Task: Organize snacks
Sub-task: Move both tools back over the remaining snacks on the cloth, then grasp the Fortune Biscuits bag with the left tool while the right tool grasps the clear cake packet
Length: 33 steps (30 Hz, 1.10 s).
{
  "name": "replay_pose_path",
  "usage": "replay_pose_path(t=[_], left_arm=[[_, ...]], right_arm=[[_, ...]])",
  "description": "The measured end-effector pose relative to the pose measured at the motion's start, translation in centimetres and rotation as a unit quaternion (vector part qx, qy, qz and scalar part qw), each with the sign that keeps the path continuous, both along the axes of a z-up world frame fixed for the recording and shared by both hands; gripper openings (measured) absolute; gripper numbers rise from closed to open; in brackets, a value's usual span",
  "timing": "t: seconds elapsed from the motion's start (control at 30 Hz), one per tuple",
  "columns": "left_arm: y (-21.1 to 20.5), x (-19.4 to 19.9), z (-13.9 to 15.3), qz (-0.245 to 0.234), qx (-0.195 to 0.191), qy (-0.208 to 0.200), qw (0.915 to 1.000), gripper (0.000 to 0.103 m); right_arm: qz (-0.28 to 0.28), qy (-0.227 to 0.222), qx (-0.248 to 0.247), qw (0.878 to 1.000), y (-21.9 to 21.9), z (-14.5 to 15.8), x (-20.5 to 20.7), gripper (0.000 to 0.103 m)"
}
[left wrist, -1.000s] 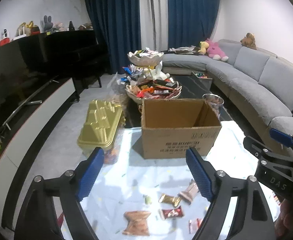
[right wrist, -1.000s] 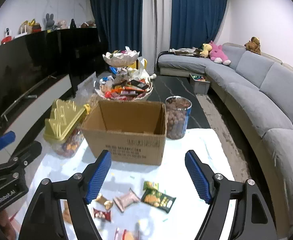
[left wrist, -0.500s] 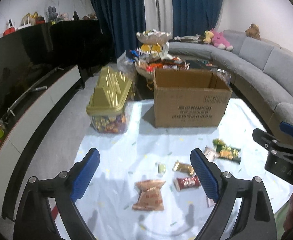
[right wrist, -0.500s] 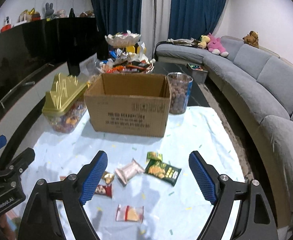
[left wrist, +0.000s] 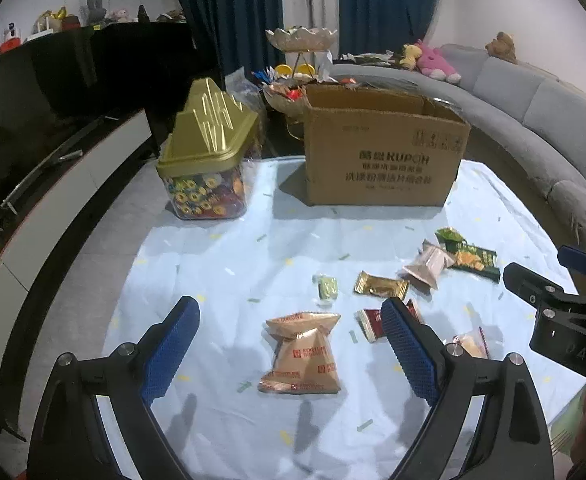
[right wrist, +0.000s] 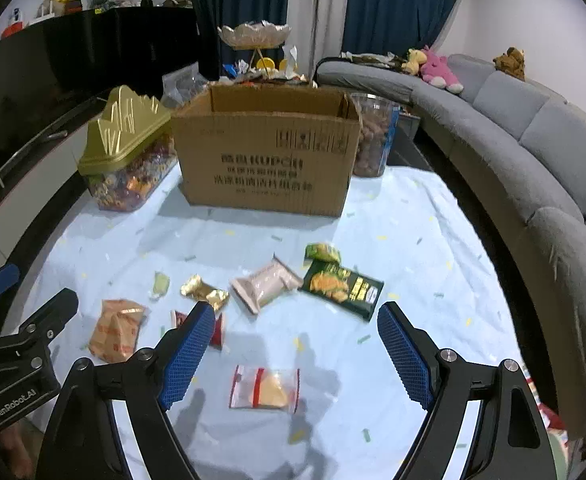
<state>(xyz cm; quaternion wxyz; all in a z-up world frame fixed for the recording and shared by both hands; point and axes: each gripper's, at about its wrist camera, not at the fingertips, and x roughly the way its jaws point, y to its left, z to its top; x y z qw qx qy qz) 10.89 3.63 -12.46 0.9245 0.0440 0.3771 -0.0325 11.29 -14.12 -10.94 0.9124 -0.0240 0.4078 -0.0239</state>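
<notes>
Several snack packets lie on a light blue tablecloth (left wrist: 221, 264). In the left wrist view an orange-brown packet (left wrist: 303, 354) lies between the fingers of my open, empty left gripper (left wrist: 289, 352), with a gold packet (left wrist: 380, 285) and a dark green packet (left wrist: 469, 258) beyond. In the right wrist view a clear red-striped packet (right wrist: 265, 388) lies under my open, empty right gripper (right wrist: 297, 356); a pink packet (right wrist: 265, 284) and the green packet (right wrist: 343, 286) lie further on. An open cardboard box (right wrist: 267, 156) stands behind.
A gold-lidded candy tub (left wrist: 209, 160) stands left of the box. A clear jar of nuts (right wrist: 373, 136) stands at its right. A tiered snack stand (right wrist: 255, 40) is behind. A grey sofa (right wrist: 533, 152) curves along the right; a dark TV unit (left wrist: 53, 128) is at the left.
Both grippers have come down and tilted toward the tablecloth, so the loose packets now lie between and just beyond the fingers. Both stay open.
</notes>
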Motion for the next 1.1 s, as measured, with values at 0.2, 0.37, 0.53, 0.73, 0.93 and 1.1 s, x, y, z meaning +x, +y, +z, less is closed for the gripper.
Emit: replay_pose_path(t=[0.2,0.37,0.53,0.73,0.93,1.1], left_arm=[[0.2,0.2,-2.1,-0.004,0.0,0.013,0.9999,0.093],[0.4,0.5,-4.0,-0.008,0.001,0.028,0.9996,0.093],[0.6,1.0,-5.4,-0.009,-0.001,0.038,0.9992,0.092],[0.4,1.6,-6.7,-0.011,-0.001,0.043,0.999,0.09],[0.2,1.9,-7.8,-0.011,0.001,0.055,0.9984,0.088],[0.2,2.2,-8.7,-0.01,0.005,0.069,0.9976,0.084]], right_arm=[[0.001,0.027,-0.002,1.0,0.2,-2.6,0.0,0.084],[0.003,0.045,-0.002,0.999,0.6,-4.4,0.1,0.084],[0.01,0.059,-0.002,0.998,1.0,-5.7,0.0,0.084],[0.011,0.07,-0.001,0.997,1.3,-7.1,0.3,0.084],[0.002,0.084,0.0,0.996,1.1,-8.2,0.5,0.084],[0.001,0.091,-0.003,0.996,1.1,-8.8,0.7,0.084]])
